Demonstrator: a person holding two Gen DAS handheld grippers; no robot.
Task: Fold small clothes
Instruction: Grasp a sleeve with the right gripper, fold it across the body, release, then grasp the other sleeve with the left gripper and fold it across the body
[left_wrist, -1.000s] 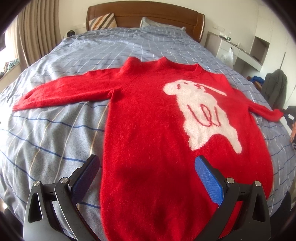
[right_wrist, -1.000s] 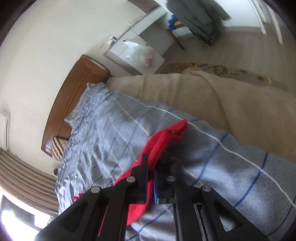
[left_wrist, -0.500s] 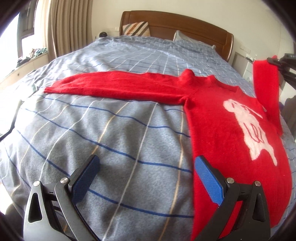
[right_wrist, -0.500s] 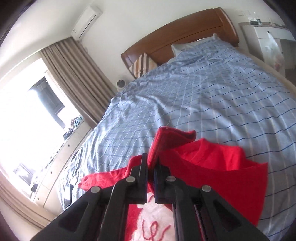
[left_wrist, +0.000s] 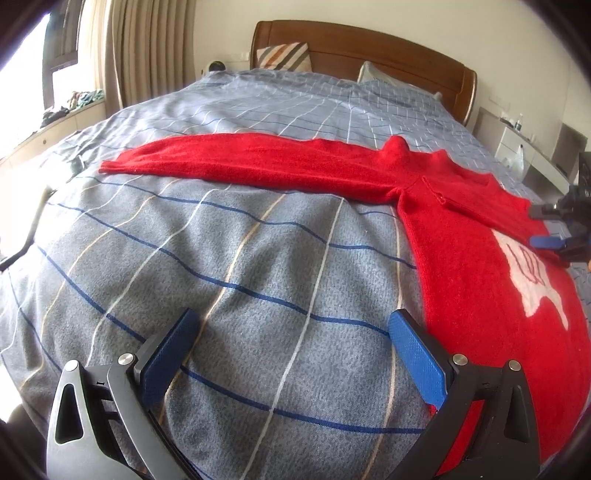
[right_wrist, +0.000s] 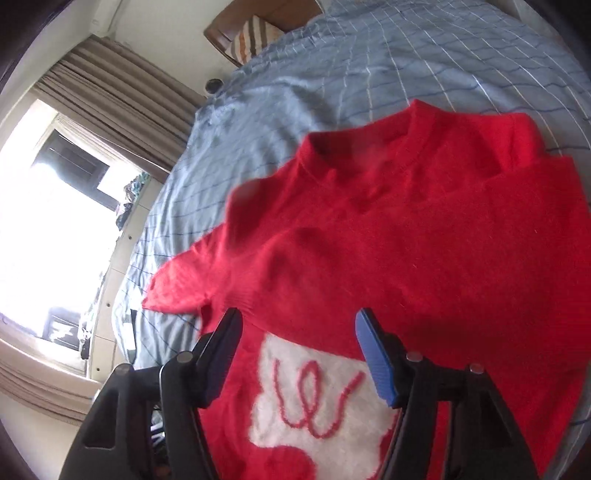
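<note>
Bare blanket (left_wrist: 229, 258) under left tool (left_wrist: 291, 354), sweater (left_wrist: 461, 236) alongside

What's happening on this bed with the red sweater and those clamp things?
Someone is folding a red sweater on the bed, using two hand-held claws. One sleeve already lies folded across the chest, above the white animal patch; the right claw hangs open over it, holding nothing. The other sleeve is stretched flat on the blanket, and the left claw, also open, faces it.

Black plastic two-finger left gripper (left_wrist: 295, 345) and right gripper (right_wrist: 297, 341): blue textured pads (left_wrist: 417, 360), silver screws, triangular cut-outs.
</note>
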